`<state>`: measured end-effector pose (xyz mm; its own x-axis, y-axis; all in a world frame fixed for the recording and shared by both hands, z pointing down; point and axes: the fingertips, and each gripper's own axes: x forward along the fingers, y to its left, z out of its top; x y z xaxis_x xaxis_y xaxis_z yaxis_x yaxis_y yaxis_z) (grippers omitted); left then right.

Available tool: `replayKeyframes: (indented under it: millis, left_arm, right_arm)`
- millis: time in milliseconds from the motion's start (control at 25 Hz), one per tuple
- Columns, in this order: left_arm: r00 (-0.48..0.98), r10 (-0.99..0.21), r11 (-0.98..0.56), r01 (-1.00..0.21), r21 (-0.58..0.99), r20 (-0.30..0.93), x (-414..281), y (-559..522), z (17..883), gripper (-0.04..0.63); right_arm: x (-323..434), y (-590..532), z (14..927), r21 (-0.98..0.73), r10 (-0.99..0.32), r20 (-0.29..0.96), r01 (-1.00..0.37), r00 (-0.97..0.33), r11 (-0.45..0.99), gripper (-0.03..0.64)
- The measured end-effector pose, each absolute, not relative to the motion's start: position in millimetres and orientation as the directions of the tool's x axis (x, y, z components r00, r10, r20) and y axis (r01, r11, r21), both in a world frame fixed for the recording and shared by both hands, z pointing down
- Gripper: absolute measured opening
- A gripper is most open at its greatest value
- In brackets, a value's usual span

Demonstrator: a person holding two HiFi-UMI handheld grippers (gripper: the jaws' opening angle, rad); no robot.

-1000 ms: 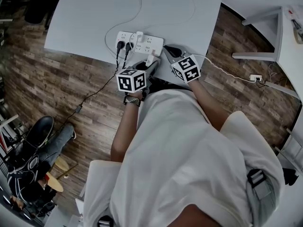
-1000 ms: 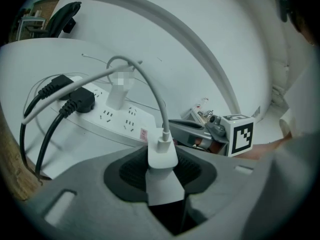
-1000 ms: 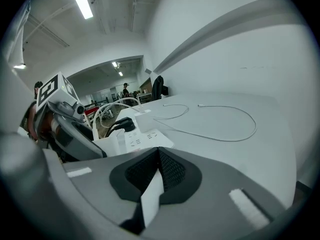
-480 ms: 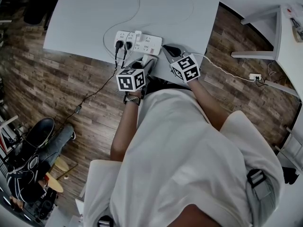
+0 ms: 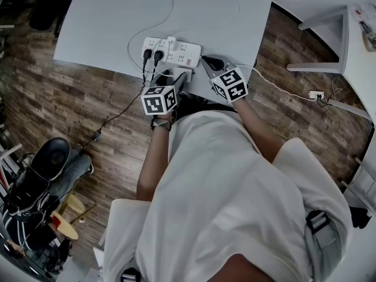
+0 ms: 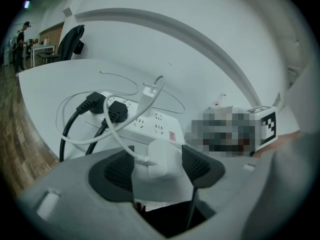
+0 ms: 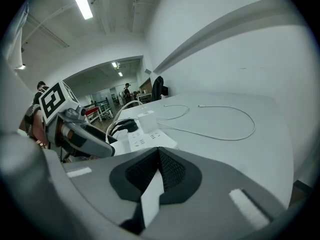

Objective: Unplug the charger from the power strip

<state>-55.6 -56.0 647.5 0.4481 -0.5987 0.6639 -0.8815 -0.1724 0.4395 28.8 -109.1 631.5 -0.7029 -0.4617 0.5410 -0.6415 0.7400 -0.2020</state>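
While the jaws of the left gripper [image 6: 160, 168] are opening, pads off the charger [image 6: 159, 155] lying between them on the table [image 5: 106, 28], before the power strip [image 6: 150, 126] | right gripper [image 7: 159, 156]: closed, empty | advice: withdraw straight back, clear of its cable [image 6: 117, 134].

White T-shirt [image 5: 235, 192], wristwatch [image 5: 160, 124] — black-and-white marker cubes [image 5: 159, 100]

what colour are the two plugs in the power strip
Black plugs, on a white power strip; clearest in the left gripper view.
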Motion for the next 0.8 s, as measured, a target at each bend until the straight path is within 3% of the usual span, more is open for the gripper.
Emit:
replayKeyframes:
  millis: [160, 480, 800]
  left_arm:
    - [0.404, -0.667, -0.155, -0.897, 0.414, 0.626, -70.4, -54.7, 637.6, 0.322]
    - [0.285, -0.741, -0.110, -0.945, 0.309, 0.608, -114.9, -39.1, 616.6, 0.319]
    - [0.216, -0.811, -0.161, -0.976, 0.148, 0.544, -138.6, -43.6, 567.7, 0.079]
  right_arm:
    - [29.6, -103.8, 628.0, -0.200, -0.466, 0.531, -0.639, -0.708, 0.742, 0.003]
    - [17.9, -106.6, 601.8, -0.176, -0.505, 0.485, -0.646, -0.714, 0.743, 0.003]
    - [14.0, -113.1, 561.9, -0.133, -0.563, 0.439, -0.670, -0.700, 0.730, 0.003]
